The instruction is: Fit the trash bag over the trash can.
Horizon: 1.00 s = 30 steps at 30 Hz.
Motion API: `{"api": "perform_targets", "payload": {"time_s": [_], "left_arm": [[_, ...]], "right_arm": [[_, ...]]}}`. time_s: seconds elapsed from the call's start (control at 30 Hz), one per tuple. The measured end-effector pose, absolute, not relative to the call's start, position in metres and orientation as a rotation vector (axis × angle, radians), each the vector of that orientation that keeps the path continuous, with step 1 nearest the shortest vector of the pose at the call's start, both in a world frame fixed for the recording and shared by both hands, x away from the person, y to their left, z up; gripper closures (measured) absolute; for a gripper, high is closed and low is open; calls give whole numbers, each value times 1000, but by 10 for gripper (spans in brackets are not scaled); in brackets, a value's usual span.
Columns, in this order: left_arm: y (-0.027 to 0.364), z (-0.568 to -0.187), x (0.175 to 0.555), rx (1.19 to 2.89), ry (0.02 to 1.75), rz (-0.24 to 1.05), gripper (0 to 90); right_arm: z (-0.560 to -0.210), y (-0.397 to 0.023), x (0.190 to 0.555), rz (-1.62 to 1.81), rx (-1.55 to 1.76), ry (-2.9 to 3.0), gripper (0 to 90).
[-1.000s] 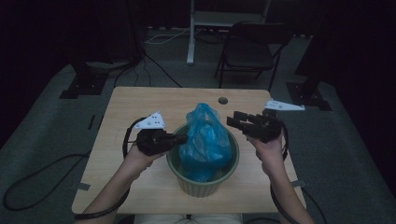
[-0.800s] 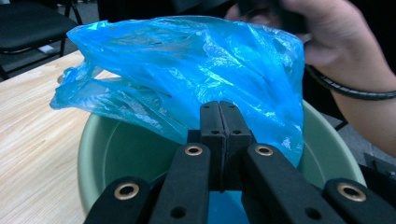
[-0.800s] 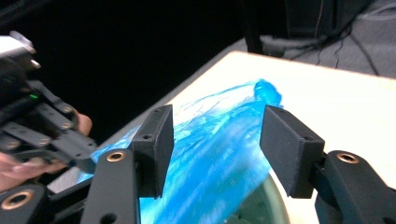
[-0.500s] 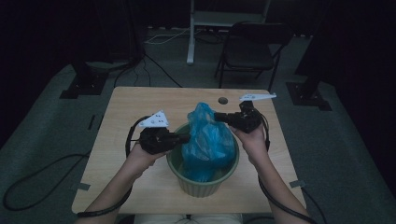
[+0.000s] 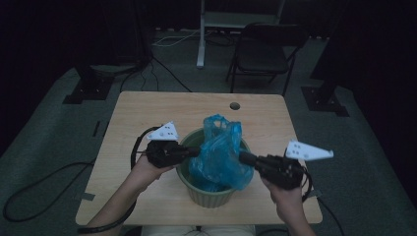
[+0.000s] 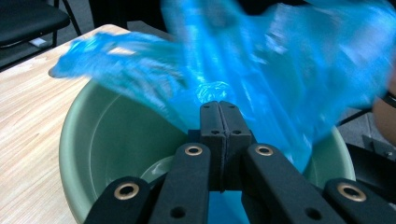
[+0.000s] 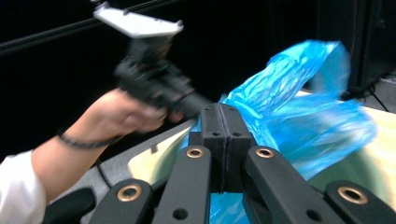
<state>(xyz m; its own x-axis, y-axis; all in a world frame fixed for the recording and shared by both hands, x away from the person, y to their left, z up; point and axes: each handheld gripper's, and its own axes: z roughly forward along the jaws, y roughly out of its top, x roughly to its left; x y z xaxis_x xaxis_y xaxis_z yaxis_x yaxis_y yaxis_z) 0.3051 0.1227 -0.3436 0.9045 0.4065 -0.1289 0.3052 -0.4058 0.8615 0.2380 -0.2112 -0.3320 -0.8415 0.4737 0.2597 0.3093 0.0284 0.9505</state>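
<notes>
Two hand-held tools close on a crumpled, translucent blue bag (image 5: 220, 152) that rises from a green bucket (image 5: 209, 195) at the tabletop's (image 5: 147, 110) near edge. The left tool (image 5: 195, 150) is clamped tight on the bag's left side; the right tool (image 5: 242, 157), its jaws just closed together, pinches the right side. Beyond the pale wood tabletop, a folding chair (image 5: 265, 49) and cables (image 5: 167, 73) lie on dark grey carpet.

Crumpled blue plastic bag (image 5: 220, 155) in green bin (image 5: 209, 194); table ctr
</notes>
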Motion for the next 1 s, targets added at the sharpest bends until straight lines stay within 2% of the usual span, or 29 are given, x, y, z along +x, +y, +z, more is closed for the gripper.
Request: {"api": "perform_targets", "payload": {"time_s": [0.2, 0.5, 0.73, 1.0], "left_arm": [[122, -346, 297, 2035, 485, 108, 900], [125, -349, 293, 2025, 484, 102, 900], [124, -354, 293, 2026, 480, 84, 900], [123, -359, 295, 2024, 473, 49, 900]], "right_arm": [[-359, -202, 201, 1932, 768, 2273, 900], [-412, -190, 181, 1911, 901, 2347, 899], [-454, -201, 195, 1803, 1137, 2323, 895], [-495, -236, 225, 1669, 1446, 2276, 882]]}}
